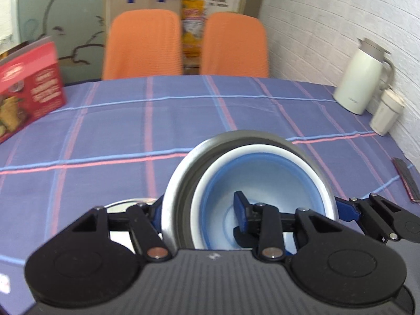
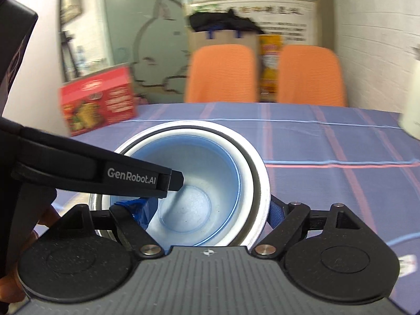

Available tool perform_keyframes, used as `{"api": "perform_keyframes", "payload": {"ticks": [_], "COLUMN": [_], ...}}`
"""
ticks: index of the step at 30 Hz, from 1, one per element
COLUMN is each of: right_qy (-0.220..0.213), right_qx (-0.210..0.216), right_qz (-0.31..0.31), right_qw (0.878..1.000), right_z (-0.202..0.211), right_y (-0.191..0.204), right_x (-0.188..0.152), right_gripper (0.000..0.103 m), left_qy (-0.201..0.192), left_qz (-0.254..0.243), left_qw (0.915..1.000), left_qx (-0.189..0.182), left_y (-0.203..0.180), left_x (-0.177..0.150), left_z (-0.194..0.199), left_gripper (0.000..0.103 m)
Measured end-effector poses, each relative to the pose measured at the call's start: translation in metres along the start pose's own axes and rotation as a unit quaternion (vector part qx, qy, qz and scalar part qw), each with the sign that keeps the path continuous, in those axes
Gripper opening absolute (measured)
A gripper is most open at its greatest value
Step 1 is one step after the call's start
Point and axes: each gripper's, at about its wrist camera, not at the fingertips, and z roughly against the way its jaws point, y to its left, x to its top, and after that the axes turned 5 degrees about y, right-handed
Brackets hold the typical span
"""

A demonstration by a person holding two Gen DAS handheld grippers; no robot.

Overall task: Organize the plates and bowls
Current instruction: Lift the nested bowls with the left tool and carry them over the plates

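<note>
Nested bowls held above a checked blue tablecloth (image 1: 183, 110). A blue-lined white bowl (image 1: 262, 178) sits inside a larger metal bowl (image 1: 181, 173), the pair tilted toward the cameras.

Left gripper (image 1: 199, 210): fingers moderately spread, straddling the left wall of both bowls; one blue pad (image 1: 240, 207) lies inside the white bowl, the other finger outside the metal rim. Contact appears firm, though motion blur leaves the pressure uncertain.

Right gripper (image 2: 207, 210): fingers spread about as far, straddling the right wall; the inner blue pad (image 2: 136, 210) rests inside the white bowl (image 2: 199, 183), the outer one against the metal bowl (image 2: 262, 183). The left gripper's finger, marked "GenRobot.AI", crosses this view at left, and fingertips of a person's hand (image 2: 46, 215) show beneath it.

Background: red carton (image 1: 29, 84) at the table's left, cream jug (image 1: 365, 76) and small cup (image 1: 387, 113) at right by the wall, two orange chairs (image 1: 143, 44) beyond.
</note>
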Motion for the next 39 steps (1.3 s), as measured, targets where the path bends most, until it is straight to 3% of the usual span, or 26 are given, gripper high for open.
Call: {"api": "perform_keyframes", "payload": {"ticks": [4,7,14,19,23,24,27,33,39], "right_qy": [0.013,0.029,0.061,0.070,0.074,0.074,0.061,-0.006,-0.003], "right_qx": [0.041,0.052,0.039,0.038,0.052,0.057,0.059,0.032,0.023], "right_qz": [0.025,0.037,0.032,0.030,0.026,0.021,-0.002,-0.051,-0.085], "right_qw": [0.999,0.998,0.997,0.996,0.996,0.995,0.996,0.998,0.996], "right_z": [-0.009,-0.014,-0.023,-0.030,-0.032,-0.032,-0.023,0.001,0.005], "right_y": [0.037,0.054,0.059,0.058,0.053,0.051,0.043,0.020,0.002], "right_x": [-0.005,-0.012,-0.024,-0.024,-0.021,-0.020,-0.015,-0.005,-0.009], "right_gripper": [0.072,0.072,0.072,0.073,0.071,0.071,0.071,0.071,0.071], "left_qy": [0.003,0.009,0.033,0.025,0.018,0.014,-0.010,-0.053,-0.064], "left_qz": [0.032,0.053,0.082,0.086,0.091,0.094,0.092,0.089,0.075], "left_qw": [0.9986,0.9972,0.9960,0.9959,0.9953,0.9950,0.9953,0.9945,0.9951], "left_qx": [0.042,0.052,0.016,-0.014,-0.027,-0.031,-0.028,-0.015,-0.004], "left_y": [0.041,0.064,0.088,0.086,0.090,0.092,0.092,0.088,0.070], "left_x": [-0.019,-0.034,-0.056,-0.054,-0.053,-0.052,-0.049,-0.039,-0.040], "left_z": [0.019,0.022,0.004,-0.003,-0.005,-0.004,0.006,0.027,0.034], "left_gripper": [0.035,0.035,0.036,0.055,0.057,0.062,0.065,0.070,0.070]}}
